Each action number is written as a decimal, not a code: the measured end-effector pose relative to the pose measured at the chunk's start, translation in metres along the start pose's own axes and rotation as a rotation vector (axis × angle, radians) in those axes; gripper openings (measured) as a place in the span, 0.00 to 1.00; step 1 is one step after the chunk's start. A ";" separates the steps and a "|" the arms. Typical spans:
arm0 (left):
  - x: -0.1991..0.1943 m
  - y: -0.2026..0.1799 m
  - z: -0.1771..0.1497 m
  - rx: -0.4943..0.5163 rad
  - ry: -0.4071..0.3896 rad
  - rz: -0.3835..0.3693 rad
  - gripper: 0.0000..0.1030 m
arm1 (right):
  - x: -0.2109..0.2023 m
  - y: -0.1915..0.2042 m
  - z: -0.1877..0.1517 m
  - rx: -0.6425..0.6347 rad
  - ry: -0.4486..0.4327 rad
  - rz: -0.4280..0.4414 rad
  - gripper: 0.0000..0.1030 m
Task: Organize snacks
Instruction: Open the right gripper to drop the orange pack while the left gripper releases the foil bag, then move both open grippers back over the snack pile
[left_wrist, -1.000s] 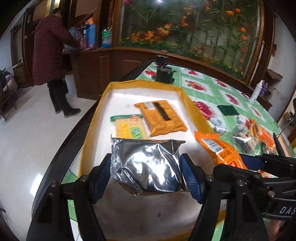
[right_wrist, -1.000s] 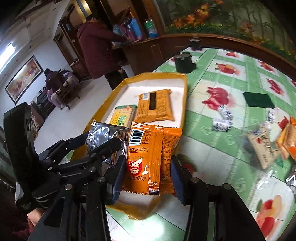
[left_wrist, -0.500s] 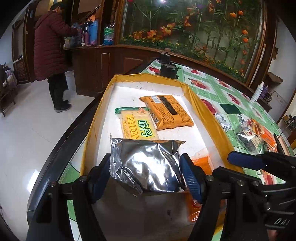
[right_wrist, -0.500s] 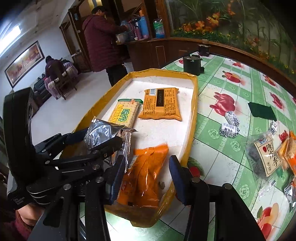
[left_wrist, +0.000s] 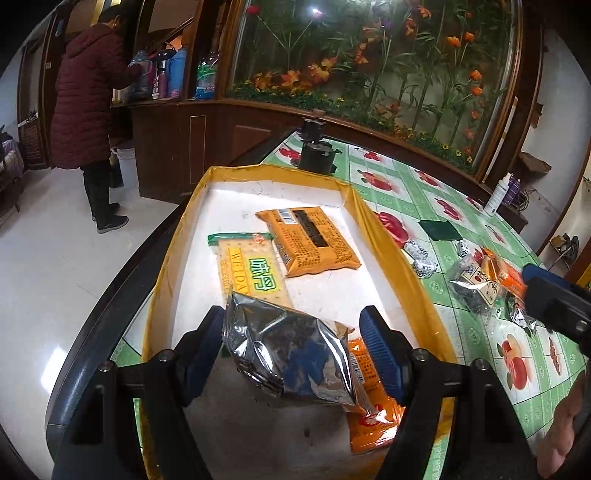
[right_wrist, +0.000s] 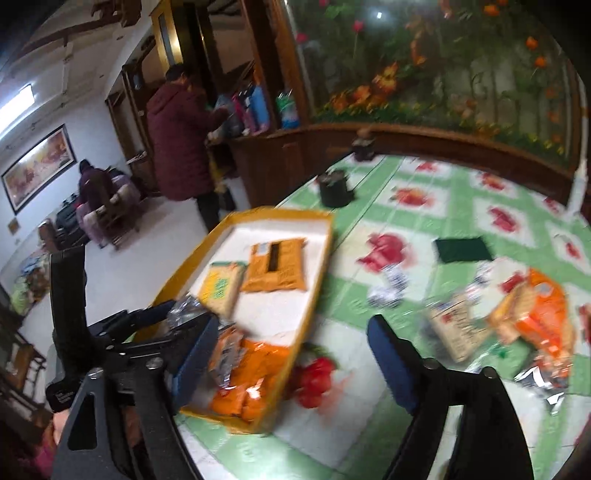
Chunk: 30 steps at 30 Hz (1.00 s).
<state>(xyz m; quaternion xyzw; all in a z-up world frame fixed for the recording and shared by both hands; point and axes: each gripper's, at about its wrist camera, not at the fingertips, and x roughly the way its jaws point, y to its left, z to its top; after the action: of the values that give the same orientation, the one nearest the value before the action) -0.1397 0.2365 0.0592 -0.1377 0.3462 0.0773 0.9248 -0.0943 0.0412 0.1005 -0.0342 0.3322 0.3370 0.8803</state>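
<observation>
A yellow-rimmed white tray (left_wrist: 391, 236) holds a green-yellow cracker pack (left_wrist: 251, 269), an orange-brown pack (left_wrist: 314, 240) and an orange snack bag (left_wrist: 369, 413) at its near end. My left gripper (left_wrist: 291, 354) is open over the near end; a silver foil bag (left_wrist: 291, 354) lies tilted between its fingers, apart from the right pad (left_wrist: 376, 347), resting on the orange bag. My right gripper (right_wrist: 291, 354) is open and empty, right of the tray (right_wrist: 314, 291) over the green tablecloth; that view is blurred. The orange bag (right_wrist: 251, 380) shows there in the tray.
Loose snacks lie on the table to the right: orange packs (right_wrist: 535, 314), a clear pack (left_wrist: 476, 284), small wrapped sweets (left_wrist: 421, 258). A dark green square (left_wrist: 439, 229) and a black pot (left_wrist: 314, 155) sit further back. A person (left_wrist: 88, 110) stands by the cabinet at left.
My left gripper opened and the silver bag dropped, tilting onto the orange bag. My right gripper, having released the orange bag into the tray, swung right over the table.
</observation>
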 end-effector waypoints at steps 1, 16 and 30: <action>0.000 -0.001 0.001 0.000 0.000 -0.001 0.72 | -0.003 -0.004 0.000 -0.007 -0.009 0.000 1.00; -0.008 -0.032 0.013 0.051 -0.013 -0.048 0.72 | -0.079 -0.132 -0.020 0.257 -0.199 -0.086 1.00; 0.006 -0.126 0.019 0.156 0.076 -0.204 0.72 | -0.077 -0.226 -0.059 0.489 -0.203 -0.041 0.99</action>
<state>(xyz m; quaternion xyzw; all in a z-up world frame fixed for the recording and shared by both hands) -0.0934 0.1228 0.0942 -0.1026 0.3699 -0.0497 0.9220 -0.0308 -0.1937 0.0644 0.2065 0.3131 0.2307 0.8978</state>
